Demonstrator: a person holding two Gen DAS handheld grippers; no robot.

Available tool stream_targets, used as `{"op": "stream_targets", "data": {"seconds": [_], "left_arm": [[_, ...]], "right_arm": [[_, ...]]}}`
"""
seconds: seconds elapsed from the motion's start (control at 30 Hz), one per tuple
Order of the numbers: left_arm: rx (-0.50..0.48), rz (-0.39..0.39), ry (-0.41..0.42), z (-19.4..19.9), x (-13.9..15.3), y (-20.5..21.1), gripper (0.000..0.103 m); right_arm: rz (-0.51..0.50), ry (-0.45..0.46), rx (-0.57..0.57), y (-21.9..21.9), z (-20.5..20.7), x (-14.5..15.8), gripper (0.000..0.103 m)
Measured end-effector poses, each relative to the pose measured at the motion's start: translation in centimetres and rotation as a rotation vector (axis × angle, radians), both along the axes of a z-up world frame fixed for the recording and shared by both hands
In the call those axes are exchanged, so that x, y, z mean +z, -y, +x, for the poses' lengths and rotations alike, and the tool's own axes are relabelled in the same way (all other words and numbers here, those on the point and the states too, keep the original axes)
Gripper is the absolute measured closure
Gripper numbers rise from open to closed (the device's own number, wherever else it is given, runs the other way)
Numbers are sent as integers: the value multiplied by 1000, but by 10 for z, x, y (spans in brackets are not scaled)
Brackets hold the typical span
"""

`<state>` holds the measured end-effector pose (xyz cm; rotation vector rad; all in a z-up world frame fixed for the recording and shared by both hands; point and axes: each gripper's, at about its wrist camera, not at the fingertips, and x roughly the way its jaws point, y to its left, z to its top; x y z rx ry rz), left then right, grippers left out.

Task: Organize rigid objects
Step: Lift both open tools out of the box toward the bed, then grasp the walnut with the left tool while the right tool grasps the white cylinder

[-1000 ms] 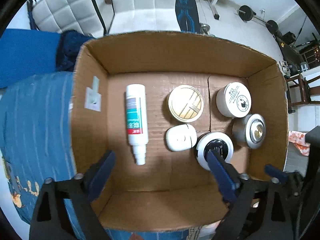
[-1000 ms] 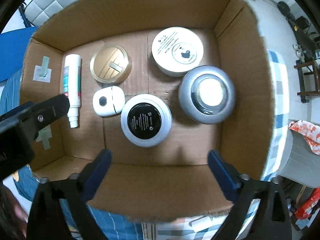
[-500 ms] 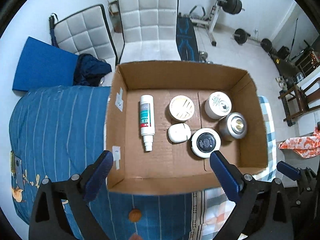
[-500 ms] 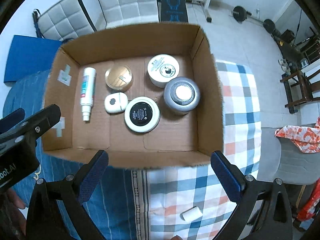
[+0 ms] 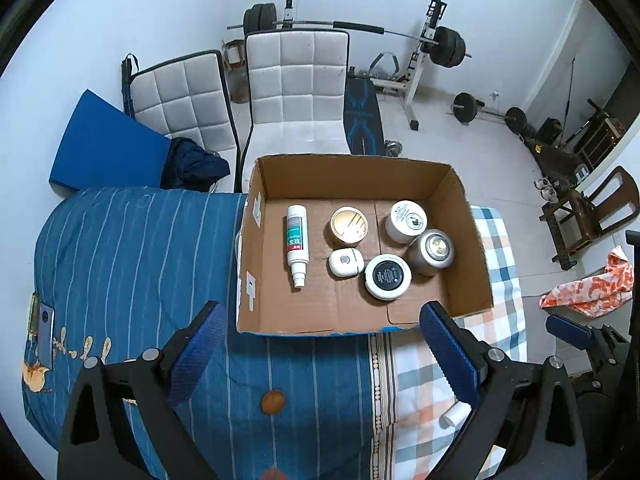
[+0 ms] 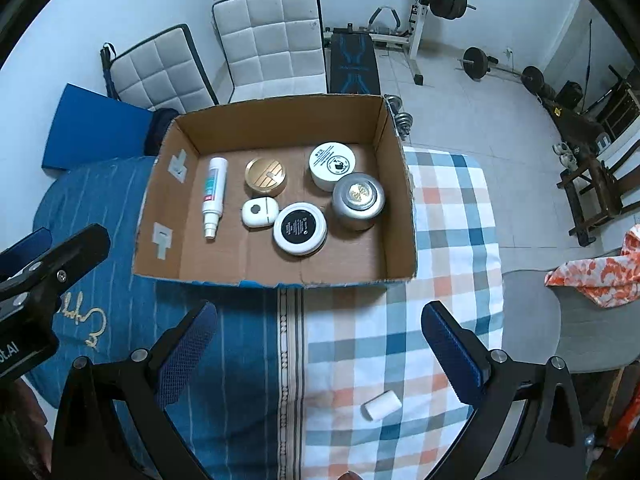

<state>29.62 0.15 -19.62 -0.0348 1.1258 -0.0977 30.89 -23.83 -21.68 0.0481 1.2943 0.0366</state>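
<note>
Cardboard box (image 6: 400, 216) on bed holds spray bottle (image 6: 214, 196), gold tin (image 6: 266, 176), 3 jars, small white case (all on box floor). Left gripper (image 5: 320, 354) & right gripper (image 6: 320, 354): jaws wide apart, nothing held, above bedding near box.

Brown cardboard box (image 6: 400, 200); white spray bottle (image 6: 214, 196), teal-and-red label; gold-lidded jar (image 6: 266, 176); white jar (image 6: 332, 164); silver tin (image 6: 358, 200); black-topped white jar (image 6: 300, 228). Blue striped bedcover (image 6: 224, 340); blue-orange-white checked cloth (image 6: 448, 240).
</note>
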Motion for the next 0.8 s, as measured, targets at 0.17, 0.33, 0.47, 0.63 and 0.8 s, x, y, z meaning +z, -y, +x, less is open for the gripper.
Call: {"op": "stream_targets", "data": {"seconds": [0.17, 0.33, 0.47, 0.63, 0.8], "left_arm": [[-13, 6, 20, -17, 10, 3, 4], [-15, 4, 9, -33, 9, 2, 4], [19, 32, -26, -50, -10, -6, 4], [67, 61, -151, -75, -63, -20, 4], [150, 52, -290, -91, -121, -42, 4]], "right_arm": [[11, 28, -5, 5, -14, 12, 0], [78, 18, -28, 24, -32, 12, 0], [94, -48, -57, 51, -55, -12, 0], [58, -210, -134, 90, -86, -80, 0], [116, -406, -271, 118, -111, -172, 0]]}}
